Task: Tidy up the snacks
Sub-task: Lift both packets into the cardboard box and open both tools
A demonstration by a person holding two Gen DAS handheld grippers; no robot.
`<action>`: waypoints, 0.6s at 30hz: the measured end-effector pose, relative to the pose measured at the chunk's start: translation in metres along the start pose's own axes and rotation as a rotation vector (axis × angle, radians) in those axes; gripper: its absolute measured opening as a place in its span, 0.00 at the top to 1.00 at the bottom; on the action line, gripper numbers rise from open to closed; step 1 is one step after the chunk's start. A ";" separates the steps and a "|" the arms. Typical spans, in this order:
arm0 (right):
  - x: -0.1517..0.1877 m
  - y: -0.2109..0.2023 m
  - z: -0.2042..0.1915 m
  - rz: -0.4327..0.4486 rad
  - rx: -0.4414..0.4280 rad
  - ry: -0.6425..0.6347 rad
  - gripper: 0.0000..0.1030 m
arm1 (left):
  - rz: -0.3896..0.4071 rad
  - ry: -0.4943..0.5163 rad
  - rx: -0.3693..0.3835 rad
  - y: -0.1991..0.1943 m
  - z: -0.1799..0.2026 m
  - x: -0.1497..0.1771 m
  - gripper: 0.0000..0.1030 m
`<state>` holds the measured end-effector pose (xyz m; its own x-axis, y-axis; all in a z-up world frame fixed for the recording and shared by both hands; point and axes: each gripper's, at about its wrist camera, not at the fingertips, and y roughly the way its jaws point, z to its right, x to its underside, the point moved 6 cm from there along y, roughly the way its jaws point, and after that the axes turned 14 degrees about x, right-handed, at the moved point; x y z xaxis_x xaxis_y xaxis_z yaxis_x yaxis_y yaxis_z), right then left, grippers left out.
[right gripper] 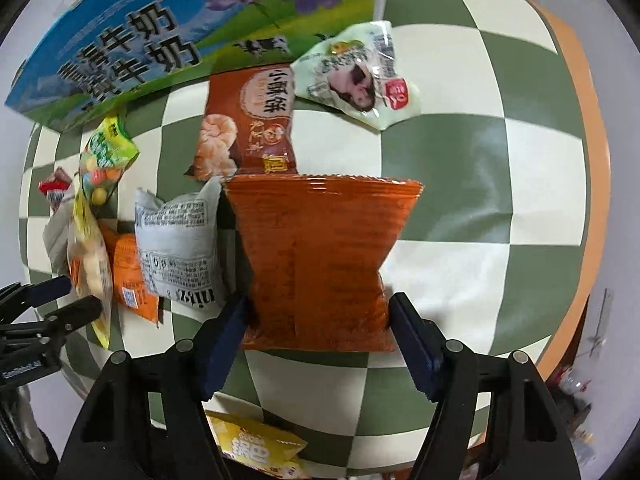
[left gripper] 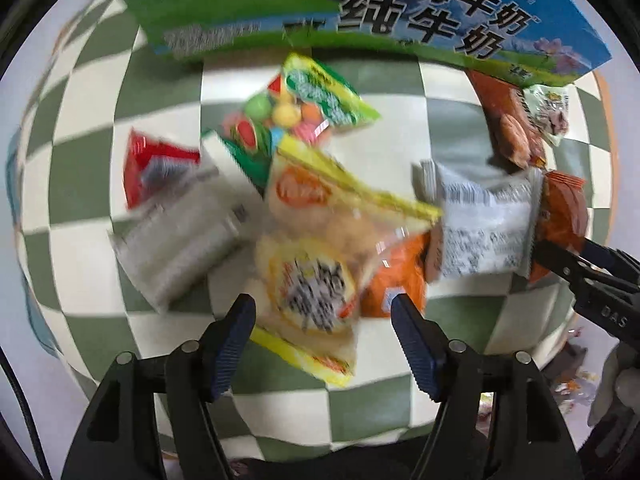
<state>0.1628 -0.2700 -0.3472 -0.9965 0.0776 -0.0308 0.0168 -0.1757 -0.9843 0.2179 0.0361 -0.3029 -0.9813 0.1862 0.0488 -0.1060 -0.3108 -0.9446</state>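
Several snack packets lie on a green and white checkered table (right gripper: 460,184). My right gripper (right gripper: 318,322) is shut on an orange-red crinkled packet (right gripper: 320,248) and pinches its lower part. My left gripper (left gripper: 323,320) is open, its fingers either side of a yellow packet of round snacks (left gripper: 312,264), not pressing it. Near it lie a grey-white packet (left gripper: 484,228), an orange packet (left gripper: 396,276), a silver packet (left gripper: 188,240), a red packet (left gripper: 152,164) and a green candy bag (left gripper: 316,100). The right gripper also shows in the left wrist view (left gripper: 560,264).
A blue and green milk carton box (left gripper: 360,12) stands at the back of the table. A brown shrimp-cracker packet (right gripper: 252,124) and a pale green packet (right gripper: 360,80) lie by it. A yellow packet (right gripper: 256,448) lies under my right gripper. The table's orange edge (right gripper: 580,160) runs at the right.
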 end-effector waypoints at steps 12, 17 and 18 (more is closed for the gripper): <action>0.021 0.001 -0.012 0.021 -0.023 -0.002 0.38 | -0.004 -0.034 -0.005 0.011 -0.009 -0.009 0.41; 0.015 -0.003 0.006 0.044 -0.027 0.081 0.29 | -0.010 -0.057 -0.018 0.024 -0.014 -0.009 0.41; 0.011 -0.002 0.007 0.043 -0.029 0.093 0.29 | -0.006 -0.057 -0.021 0.024 -0.014 -0.010 0.41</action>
<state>0.1508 -0.2760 -0.3438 -0.9829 0.1620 -0.0876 0.0628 -0.1523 -0.9863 0.2272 0.0396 -0.3306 -0.9883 0.1345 0.0720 -0.1087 -0.2902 -0.9508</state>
